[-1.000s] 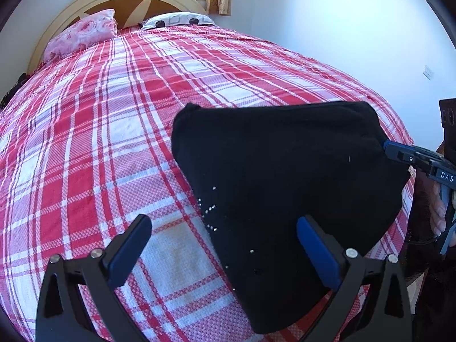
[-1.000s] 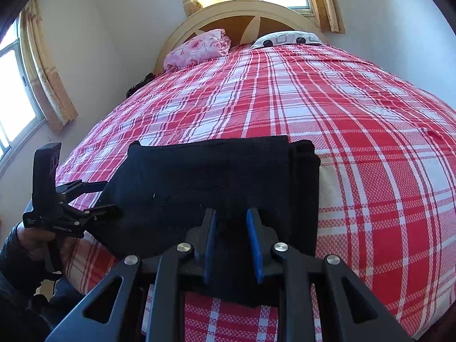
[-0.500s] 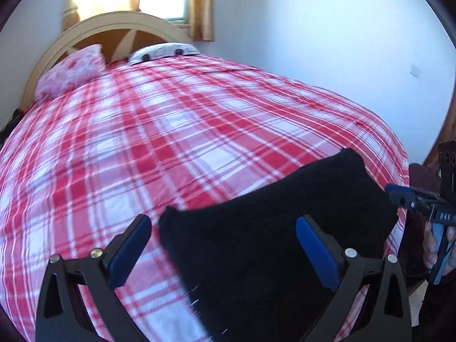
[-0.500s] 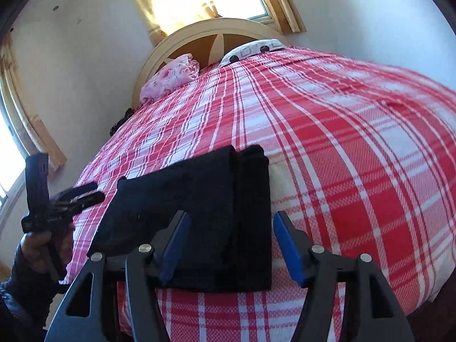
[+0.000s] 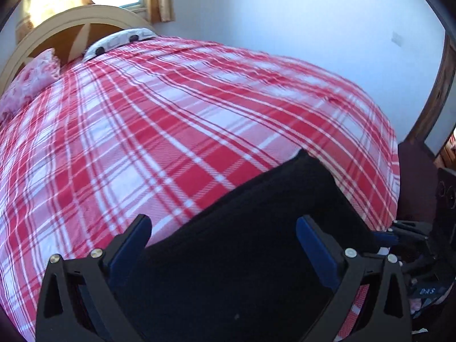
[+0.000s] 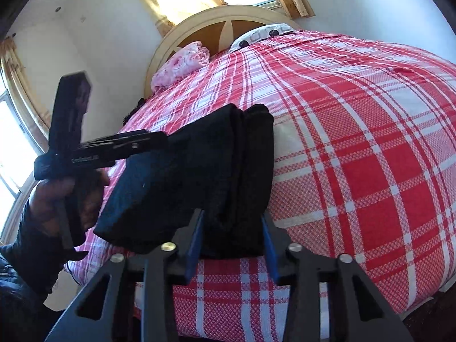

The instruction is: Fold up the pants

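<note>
The right gripper [image 6: 232,242] straddles the near end of the folded black pants [image 6: 216,176], its jaws closing with the cloth between them, though the pads do not clearly press on it yet. The left gripper [image 5: 222,245] hangs over the pants' other side with its jaws wide apart (in the right wrist view its tips reach the pants' left edge). The pants lie near the foot edge of the plaid bed [image 6: 356,148], well apart from the headboard [image 6: 199,25] and the two pillows [image 6: 179,65].
</note>
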Available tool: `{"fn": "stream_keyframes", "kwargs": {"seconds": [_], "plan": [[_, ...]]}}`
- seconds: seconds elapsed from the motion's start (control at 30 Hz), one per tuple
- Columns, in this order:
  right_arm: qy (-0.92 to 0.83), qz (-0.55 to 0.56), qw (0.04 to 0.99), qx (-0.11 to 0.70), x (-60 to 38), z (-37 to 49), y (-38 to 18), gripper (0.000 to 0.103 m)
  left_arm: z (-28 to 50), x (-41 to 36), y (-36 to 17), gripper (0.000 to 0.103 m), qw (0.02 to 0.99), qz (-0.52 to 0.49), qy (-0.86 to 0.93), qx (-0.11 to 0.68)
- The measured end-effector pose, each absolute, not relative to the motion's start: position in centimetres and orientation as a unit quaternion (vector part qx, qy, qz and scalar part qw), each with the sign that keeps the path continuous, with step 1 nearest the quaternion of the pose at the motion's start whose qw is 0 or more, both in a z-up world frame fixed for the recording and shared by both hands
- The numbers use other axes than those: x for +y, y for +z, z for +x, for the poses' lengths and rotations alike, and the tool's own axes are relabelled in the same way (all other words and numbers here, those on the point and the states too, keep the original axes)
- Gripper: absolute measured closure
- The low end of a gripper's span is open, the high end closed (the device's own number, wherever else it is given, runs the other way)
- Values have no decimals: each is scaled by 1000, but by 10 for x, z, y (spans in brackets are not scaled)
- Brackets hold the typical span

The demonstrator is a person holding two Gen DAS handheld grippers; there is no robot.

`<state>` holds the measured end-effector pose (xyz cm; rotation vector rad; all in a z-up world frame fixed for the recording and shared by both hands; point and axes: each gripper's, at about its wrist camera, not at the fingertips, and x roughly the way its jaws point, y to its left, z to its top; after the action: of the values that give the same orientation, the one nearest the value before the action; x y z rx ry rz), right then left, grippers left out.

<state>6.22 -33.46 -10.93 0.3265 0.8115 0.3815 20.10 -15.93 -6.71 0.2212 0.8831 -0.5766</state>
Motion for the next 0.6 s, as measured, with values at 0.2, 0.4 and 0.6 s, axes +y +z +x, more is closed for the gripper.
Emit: {"fn": "stream_keyframes", "kwargs": {"seconds": [0.2, 0.4, 0.6], "plan": [[187, 191, 878, 398, -349, 63, -120, 73, 203, -166, -79, 0, 858, 91, -273, 425], [194, 188, 879, 394, -349, 64, -114, 60, 180, -135, -55, 0, 878, 107, -261, 387], [172, 172, 897, 370, -350, 65, -97, 37, 163, -66, -56, 0, 892, 77, -215, 391]]}}
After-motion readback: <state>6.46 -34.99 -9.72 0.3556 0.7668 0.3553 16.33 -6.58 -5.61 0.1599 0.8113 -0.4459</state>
